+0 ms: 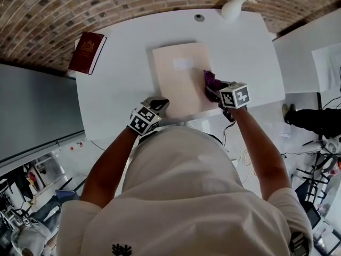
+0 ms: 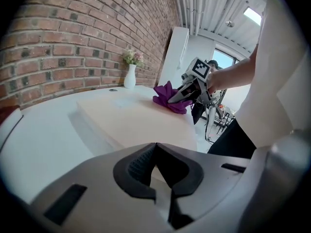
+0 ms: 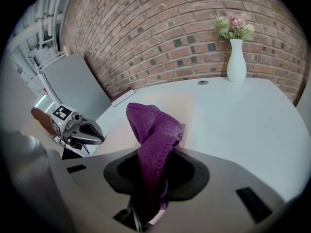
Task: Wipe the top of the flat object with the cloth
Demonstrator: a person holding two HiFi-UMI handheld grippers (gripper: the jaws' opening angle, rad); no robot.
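Two grippers sit near: the left gripper, jaws together and empty, is by the beige board's near-left corner. The right gripper has its jaws clamped on the purple cloth at the board's right edge. Wiping looks in hand; next, drag the cloth leftward, pressed flat.

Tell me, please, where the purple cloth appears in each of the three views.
Head view: cloth right of centre, at the right edge of the board.
Left gripper view: cloth upper middle, on the board's far end.
Right gripper view: cloth centre, clamped in the right gripper.
Shared landmark: the vase, in all three.
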